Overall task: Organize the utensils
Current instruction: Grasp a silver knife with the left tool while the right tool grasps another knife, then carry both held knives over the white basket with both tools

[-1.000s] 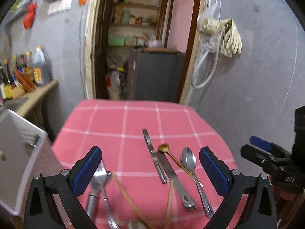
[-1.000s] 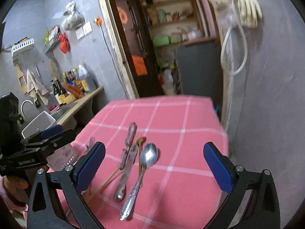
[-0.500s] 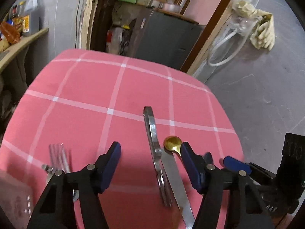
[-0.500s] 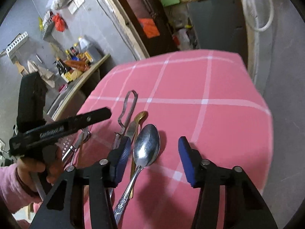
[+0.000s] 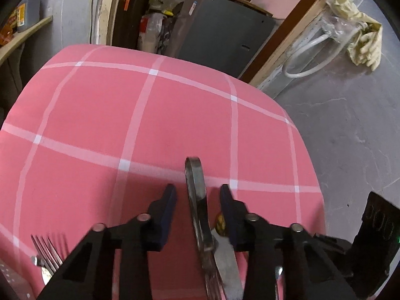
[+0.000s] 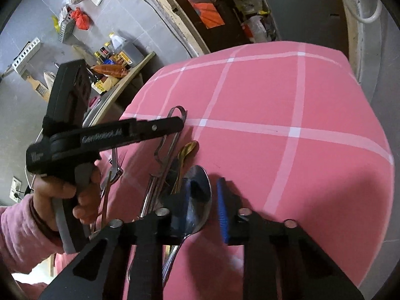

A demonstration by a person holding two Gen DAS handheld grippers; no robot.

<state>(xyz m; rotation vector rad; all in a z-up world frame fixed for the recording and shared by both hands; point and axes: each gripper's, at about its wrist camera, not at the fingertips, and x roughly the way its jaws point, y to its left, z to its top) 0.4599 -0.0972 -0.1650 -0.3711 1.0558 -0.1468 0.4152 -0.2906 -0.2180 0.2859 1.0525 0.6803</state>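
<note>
Utensils lie on a pink checked tablecloth (image 5: 100, 115). My left gripper (image 5: 198, 195) is open, low over the cloth, its fingers on either side of a metal peeler (image 5: 196, 195) that lies beside a table knife (image 5: 226, 267); the pads do not touch it. A small gold spoon (image 5: 220, 222) lies by its right finger. My right gripper (image 6: 203, 195) is open, its fingers astride the bowl of a large silver spoon (image 6: 200, 195). The peeler (image 6: 172, 135) and gold spoon (image 6: 187, 150) also show there. A fork (image 5: 47, 252) lies at left.
The left gripper's body and the hand holding it (image 6: 82, 150) fill the left of the right wrist view, close to the right gripper. A counter with bottles (image 6: 115, 60) stands left of the table. A doorway and grey cabinet (image 5: 220, 37) lie beyond the far edge.
Both grippers have come down and forward over the utensils and narrowed their jaws. The left now straddles the peeler, the right straddles the silver spoon's bowl.
</note>
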